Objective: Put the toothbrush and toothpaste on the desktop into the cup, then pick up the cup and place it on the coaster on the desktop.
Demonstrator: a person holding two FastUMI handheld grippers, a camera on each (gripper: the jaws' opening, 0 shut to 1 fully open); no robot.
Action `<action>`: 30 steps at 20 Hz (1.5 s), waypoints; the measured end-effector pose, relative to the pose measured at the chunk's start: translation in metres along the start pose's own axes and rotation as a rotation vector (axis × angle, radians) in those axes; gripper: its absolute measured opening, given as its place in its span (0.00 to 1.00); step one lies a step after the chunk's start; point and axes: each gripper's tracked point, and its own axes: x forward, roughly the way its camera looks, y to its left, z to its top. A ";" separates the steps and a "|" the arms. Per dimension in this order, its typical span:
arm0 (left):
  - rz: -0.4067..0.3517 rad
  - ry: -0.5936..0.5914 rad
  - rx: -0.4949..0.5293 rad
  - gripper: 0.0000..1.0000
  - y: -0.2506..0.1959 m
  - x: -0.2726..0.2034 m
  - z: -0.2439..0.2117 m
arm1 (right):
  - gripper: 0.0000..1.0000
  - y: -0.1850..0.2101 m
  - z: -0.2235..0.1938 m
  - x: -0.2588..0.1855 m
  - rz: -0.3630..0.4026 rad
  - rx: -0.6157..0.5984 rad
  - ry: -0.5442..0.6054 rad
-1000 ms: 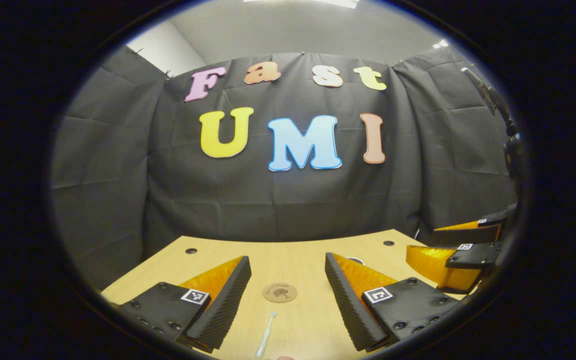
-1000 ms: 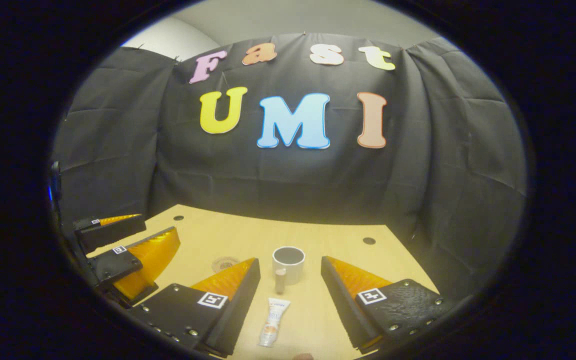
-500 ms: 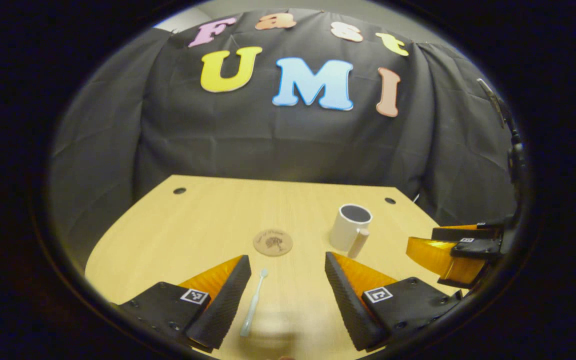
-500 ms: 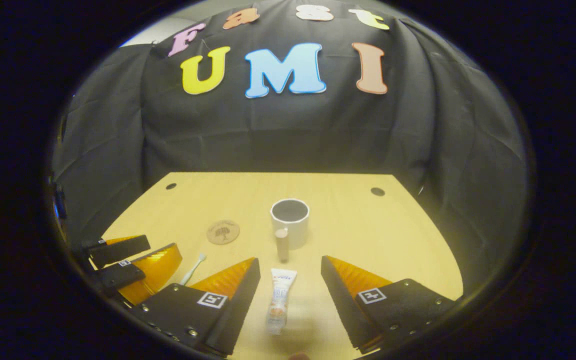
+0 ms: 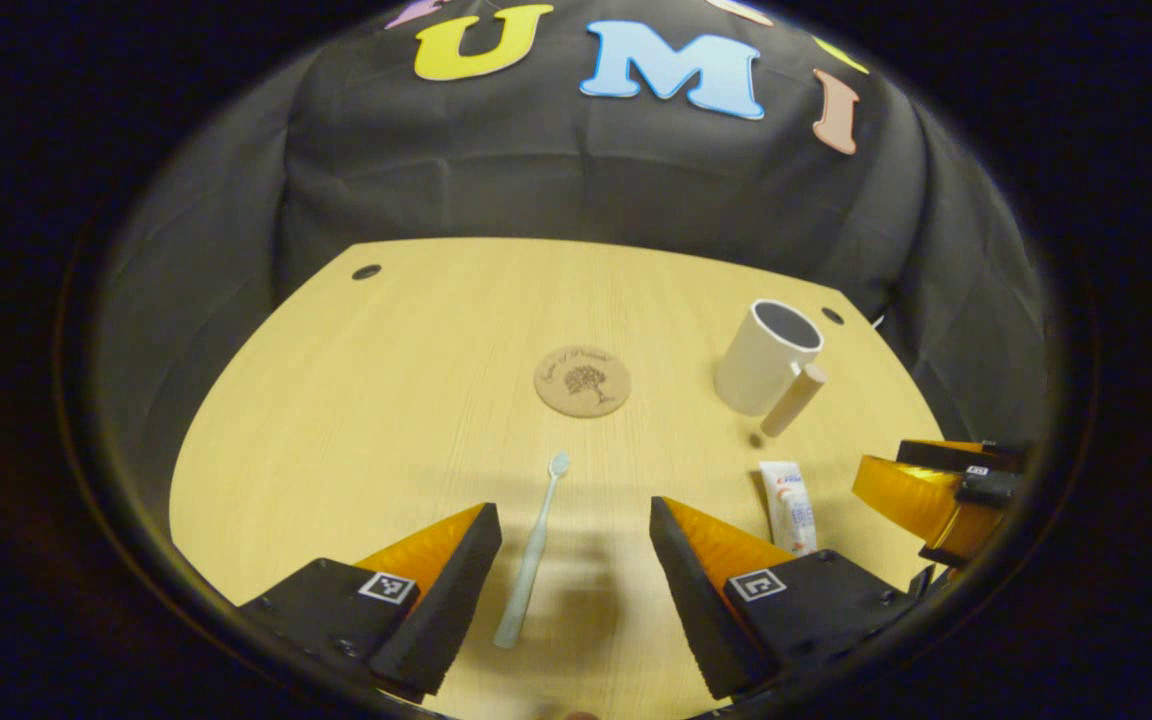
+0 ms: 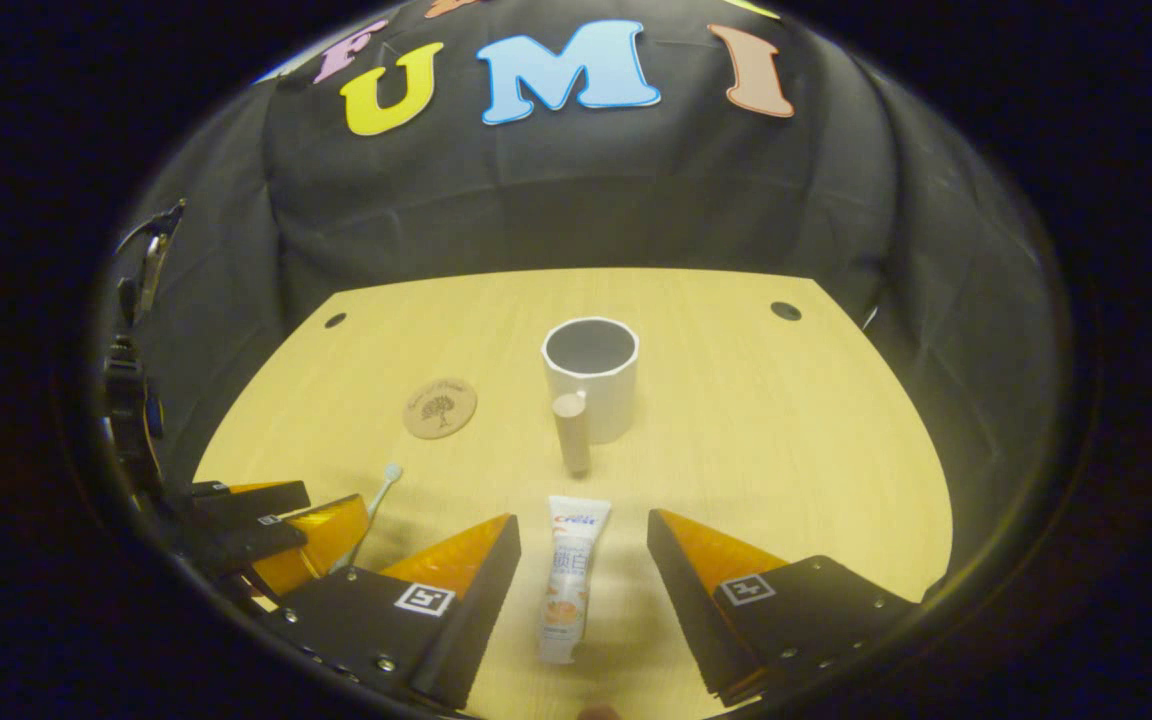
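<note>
In the left gripper view the left claw (image 5: 576, 560) stands wide open above the worktop (image 5: 386, 400), holding nothing, with the toothbrush (image 5: 533, 550) lying flat between its fingers, head pointing away. In the right gripper view the right claw (image 6: 576, 570) is likewise wide open and empty, and the toothpaste (image 6: 568, 578) lies flat between its fingers, cap end nearest the camera. The left claw also shows at the lower left of that view (image 6: 266, 530), just beside the toothbrush (image 6: 373, 505). Beyond the toothpaste stands the cup (image 6: 591, 375), upright on the worktop (image 6: 786, 450), its handle turned toward the camera; its inside looks dark and I see nothing in it. The coaster (image 6: 440, 407) lies flat to the cup's left, apart from it and bare. In the left gripper view the coaster (image 5: 582, 380) sits straight beyond the toothbrush, with the cup (image 5: 766, 355) off to the right. The worktop is pale wood with small dark holes near its far corners, and black cloth (image 6: 576, 190) hangs behind it.
</note>
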 end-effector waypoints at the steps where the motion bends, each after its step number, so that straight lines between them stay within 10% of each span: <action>1: 0.005 0.038 0.011 1.00 0.002 0.006 -0.006 | 0.81 0.000 -0.004 0.005 0.004 0.002 0.024; 14: -0.001 0.388 0.128 0.99 0.015 0.045 -0.056 | 0.81 0.000 -0.044 0.046 0.004 0.009 0.279; 25: 0.003 0.406 0.151 0.87 0.012 0.048 -0.056 | 0.81 -0.002 -0.070 0.066 -0.010 -0.019 0.379; 30: 0.003 0.388 0.142 0.42 0.015 0.047 -0.053 | 0.56 -0.010 -0.075 0.065 -0.044 -0.056 0.375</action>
